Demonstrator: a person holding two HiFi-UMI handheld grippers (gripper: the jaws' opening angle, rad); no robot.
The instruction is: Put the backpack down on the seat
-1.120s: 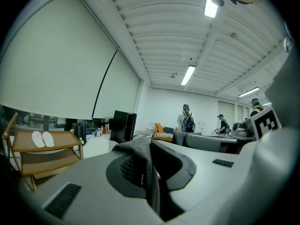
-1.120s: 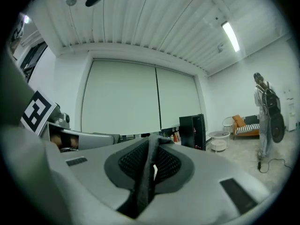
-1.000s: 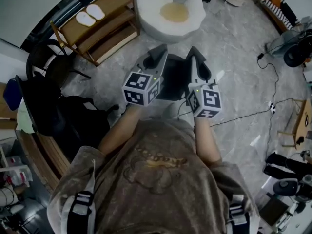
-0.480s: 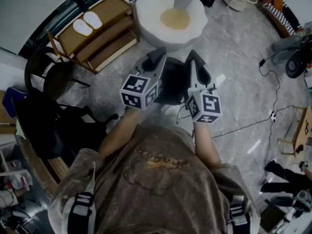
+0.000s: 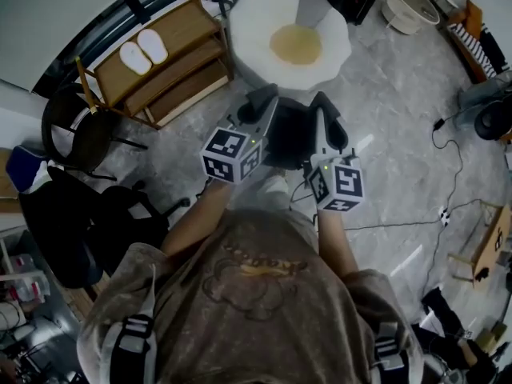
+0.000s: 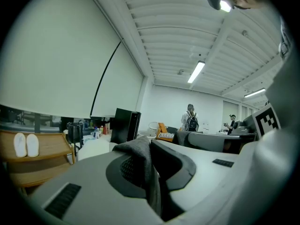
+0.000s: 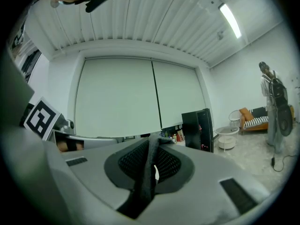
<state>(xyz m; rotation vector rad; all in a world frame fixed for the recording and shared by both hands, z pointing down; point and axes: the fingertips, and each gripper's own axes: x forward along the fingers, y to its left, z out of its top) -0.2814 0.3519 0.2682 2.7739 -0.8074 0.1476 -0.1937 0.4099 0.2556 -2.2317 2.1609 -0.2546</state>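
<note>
A dark backpack [image 5: 289, 133] hangs in front of me between both grippers. My left gripper [image 5: 261, 102] is shut on a grey fabric strap [image 6: 142, 161] of the backpack. My right gripper [image 5: 323, 106] is shut on another dark strap [image 7: 146, 175] of it. The seat [image 5: 250, 24] is round and white with a yellow cushion [image 5: 295, 44], and it stands on the floor just beyond the backpack. The bag's lower part is hidden behind the grippers and my body.
A wooden rack [image 5: 172, 70] with a pair of white slippers [image 5: 145, 50] stands left of the seat. A black chair [image 5: 78, 134] and dark bags [image 5: 68, 222] are at the left. A cable [image 5: 445, 211] runs across the floor at right. A person [image 7: 272, 104] stands far off.
The seat and the wooden rack have come nearer and lower in the head view. Both grippers keep their hold on the backpack, still side by side.
</note>
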